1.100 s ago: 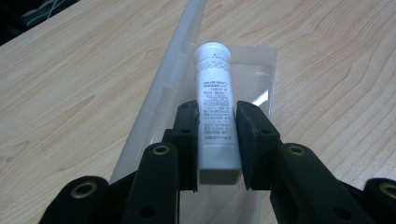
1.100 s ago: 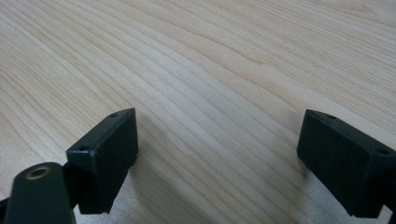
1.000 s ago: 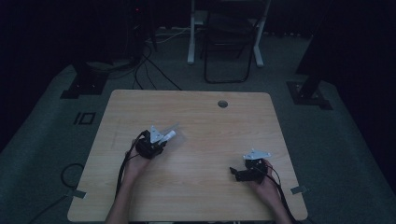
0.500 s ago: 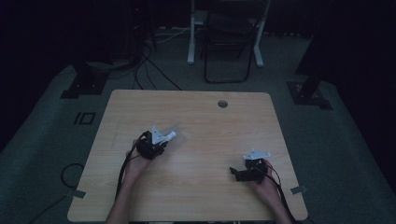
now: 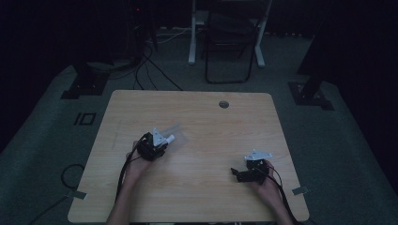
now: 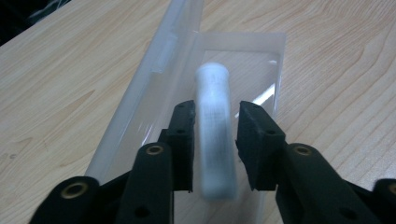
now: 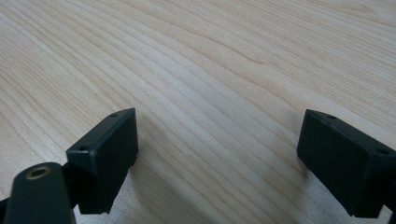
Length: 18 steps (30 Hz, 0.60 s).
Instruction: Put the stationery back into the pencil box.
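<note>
A white tube (image 6: 214, 135) lies in an open clear plastic case (image 6: 261, 60) on the left half of the wooden table (image 5: 202, 117). It sits between the jaws of the left gripper (image 6: 212, 140), which have just been opening; a thin gap shows on the right side, and the left pad stands at the tube's edge. The right gripper (image 7: 219, 154) rests wide apart over bare wood, near the table's right front corner, well apart from the case.

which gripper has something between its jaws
The left gripper: a white tube over a clear plastic case sits between its jaws; the right gripper brackets bare table.
</note>
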Motion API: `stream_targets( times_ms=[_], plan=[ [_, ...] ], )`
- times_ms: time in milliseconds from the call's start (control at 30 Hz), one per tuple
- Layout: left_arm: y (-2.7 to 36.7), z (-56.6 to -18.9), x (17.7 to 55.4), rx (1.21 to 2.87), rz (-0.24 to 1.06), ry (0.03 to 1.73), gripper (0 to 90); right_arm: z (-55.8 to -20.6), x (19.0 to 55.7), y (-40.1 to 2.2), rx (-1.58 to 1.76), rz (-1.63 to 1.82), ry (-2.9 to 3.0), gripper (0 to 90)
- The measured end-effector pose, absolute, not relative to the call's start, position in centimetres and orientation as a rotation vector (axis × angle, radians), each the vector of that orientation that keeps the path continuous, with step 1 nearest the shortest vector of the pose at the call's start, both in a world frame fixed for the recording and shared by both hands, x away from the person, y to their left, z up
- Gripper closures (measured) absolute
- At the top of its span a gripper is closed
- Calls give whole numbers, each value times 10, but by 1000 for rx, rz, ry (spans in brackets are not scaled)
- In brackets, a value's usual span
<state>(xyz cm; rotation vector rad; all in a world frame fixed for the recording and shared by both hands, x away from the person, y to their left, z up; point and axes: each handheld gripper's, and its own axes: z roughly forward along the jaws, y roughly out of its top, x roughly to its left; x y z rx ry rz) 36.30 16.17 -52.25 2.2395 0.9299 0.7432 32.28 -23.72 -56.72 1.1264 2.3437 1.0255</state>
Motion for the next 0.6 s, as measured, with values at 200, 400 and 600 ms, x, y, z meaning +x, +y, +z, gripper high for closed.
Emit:
stream_targets(
  times_ms=[200,400,600],
  plan=[
    [161,-521,358,2234,756,922,644,-567,323,-237,1126,1026,2344,125],
    [160,-517,346,2203,731,897,618,-567,323,-237,1126,1026,2344,125],
    [158,-517,338,2177,691,884,588,-567,323,-237,1126,1026,2344,125]
  ],
)
